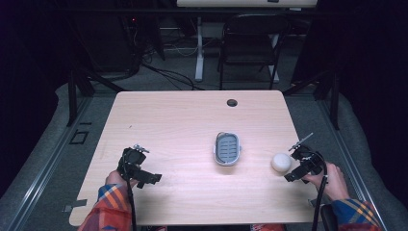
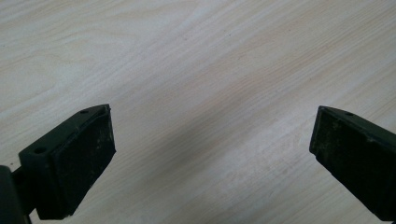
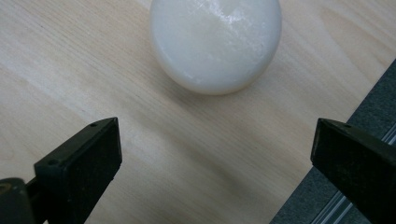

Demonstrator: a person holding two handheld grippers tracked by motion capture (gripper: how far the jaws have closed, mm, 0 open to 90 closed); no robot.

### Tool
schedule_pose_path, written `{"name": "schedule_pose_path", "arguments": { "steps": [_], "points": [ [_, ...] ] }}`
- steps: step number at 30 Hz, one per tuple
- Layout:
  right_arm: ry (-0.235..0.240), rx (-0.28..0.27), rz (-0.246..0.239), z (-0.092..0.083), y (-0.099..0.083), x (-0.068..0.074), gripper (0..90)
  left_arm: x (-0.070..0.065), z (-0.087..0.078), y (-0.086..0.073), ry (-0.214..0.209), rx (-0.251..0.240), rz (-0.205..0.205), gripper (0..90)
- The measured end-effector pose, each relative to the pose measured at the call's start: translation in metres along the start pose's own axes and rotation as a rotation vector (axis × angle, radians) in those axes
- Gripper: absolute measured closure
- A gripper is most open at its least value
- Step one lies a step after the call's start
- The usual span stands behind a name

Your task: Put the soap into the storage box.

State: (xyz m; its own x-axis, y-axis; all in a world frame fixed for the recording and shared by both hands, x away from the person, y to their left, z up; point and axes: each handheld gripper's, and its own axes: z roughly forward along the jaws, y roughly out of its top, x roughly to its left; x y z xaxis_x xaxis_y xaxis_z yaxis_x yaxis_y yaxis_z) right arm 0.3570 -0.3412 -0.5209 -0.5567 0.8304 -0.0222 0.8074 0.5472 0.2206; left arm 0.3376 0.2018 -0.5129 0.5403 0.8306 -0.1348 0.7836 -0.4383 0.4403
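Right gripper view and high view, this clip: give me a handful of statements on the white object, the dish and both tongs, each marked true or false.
1. The right tongs are open, with the white round object ahead of them, not yet between the jaws. True.
2. The white round object lies inside the grey oval dish. False: it rests on the table, to the right of the dish and apart from it.
3. The left tongs are open over bare wood. True.
4. The left tongs hold the dish. False: they hold nothing.
5. The dish sits near the middle of the table. True.
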Motion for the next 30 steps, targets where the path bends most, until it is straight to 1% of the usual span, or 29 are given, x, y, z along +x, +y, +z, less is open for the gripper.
{"name": "schedule_pose_path", "arguments": {
  "steps": [3,4,7,8,9,10,11,12,13,15,16,17,18,19,20,21,22,23,24,25,26,28,29,30],
  "points": [
    [-0.006,0.001,-0.007,-0.002,0.001,0.001,1.4,0.000,0.000,0.000,0.001,-0.002,-0.001,0.1],
    [-0.018,-0.004,-0.008,-0.002,0.001,0.002,1.1,0.000,0.000,0.000,-0.001,-0.002,-0.006,0.1],
    [-0.015,0.007,-0.014,-0.001,0.002,0.002,0.0,0.001,0.000,-0.001,0.000,-0.004,-0.007,0.0],
    [-0.011,0.002,-0.007,-0.001,0.002,0.003,0.0,0.000,0.000,-0.001,0.000,-0.004,-0.005,0.0],
    [-0.020,0.010,-0.017,-0.001,0.003,0.003,0.0,0.001,-0.001,-0.001,0.000,-0.004,-0.005,0.1],
    [-0.016,-0.020,0.001,0.001,0.002,0.004,0.0,0.001,0.000,-0.001,0.000,-0.004,-0.006,0.0],
    [-0.016,-0.020,0.001,0.001,0.002,0.004,0.0,0.001,0.000,-0.001,-0.001,-0.001,-0.008,0.0],
    [-0.025,0.015,-0.023,-0.002,0.005,0.003,0.0,0.001,-0.001,-0.001,-0.001,-0.005,-0.013,0.0],
    [-0.027,-0.001,-0.013,-0.001,0.006,0.004,0.0,0.001,-0.001,-0.001,-0.001,-0.005,-0.013,0.0],
    [-0.021,-0.002,-0.016,-0.001,0.007,0.004,0.0,0.001,0.000,-0.001,-0.002,-0.003,-0.010,0.0],
    [-0.031,0.018,-0.038,-0.003,0.009,0.002,0.0,0.001,0.000,-0.001,-0.002,-0.003,-0.010,0.0],
    [-0.023,-0.006,-0.020,-0.002,0.009,0.003,0.0,0.001,-0.001,-0.001,-0.002,-0.004,-0.011,0.0],
    [-0.025,-0.017,-0.017,-0.002,0.009,0.003,0.0,0.001,0.000,-0.001,-0.003,-0.004,-0.011,0.0],
    [-0.025,-0.008,-0.022,-0.004,0.010,0.002,0.0,0.001,0.000,-0.001,-0.003,-0.002,-0.011,0.0],
    [-0.031,-0.015,-0.017,-0.004,0.011,0.002,0.0,0.001,0.000,-0.001,-0.003,-0.001,-0.011,0.0],
    [-0.029,-0.002,-0.030,-0.005,0.012,0.001,0.0,0.001,0.000,-0.001,-0.002,-0.001,-0.010,0.0],
    [-0.032,-0.004,-0.039,-0.006,0.013,0.000,0.0,0.001,0.000,-0.001,-0.002,-0.002,-0.007,0.0],
    [-0.034,-0.006,-0.034,-0.007,0.014,0.000,0.0,0.001,0.000,-0.001,-0.002,-0.003,-0.007,0.0],
    [-0.031,-0.042,-0.012,-0.006,0.015,0.000,0.0,0.001,0.000,-0.001,-0.003,-0.002,-0.011,0.0],
    [-0.031,-0.042,-0.012,-0.006,0.015,0.000,0.0,0.001,0.000,-0.001,-0.003,-0.002,-0.011,0.0],
    [-0.030,-0.026,-0.035,-0.007,0.018,-0.001,0.0,0.001,0.000,-0.001,-0.003,-0.001,-0.007,0.0],
    [-0.028,-0.026,-0.032,-0.008,0.020,-0.001,0.0,0.002,0.000,0.000,-0.003,-0.001,-0.007,0.0],
    [-0.033,-0.050,-0.014,-0.006,0.020,-0.001,0.0,0.002,0.000,0.000,-0.003,0.000,-0.006,0.0],
    [-0.026,-0.031,-0.026,-0.008,0.022,-0.002,0.0,0.001,0.000,0.000,-0.004,0.001,-0.010,0.0]
  ]
}}
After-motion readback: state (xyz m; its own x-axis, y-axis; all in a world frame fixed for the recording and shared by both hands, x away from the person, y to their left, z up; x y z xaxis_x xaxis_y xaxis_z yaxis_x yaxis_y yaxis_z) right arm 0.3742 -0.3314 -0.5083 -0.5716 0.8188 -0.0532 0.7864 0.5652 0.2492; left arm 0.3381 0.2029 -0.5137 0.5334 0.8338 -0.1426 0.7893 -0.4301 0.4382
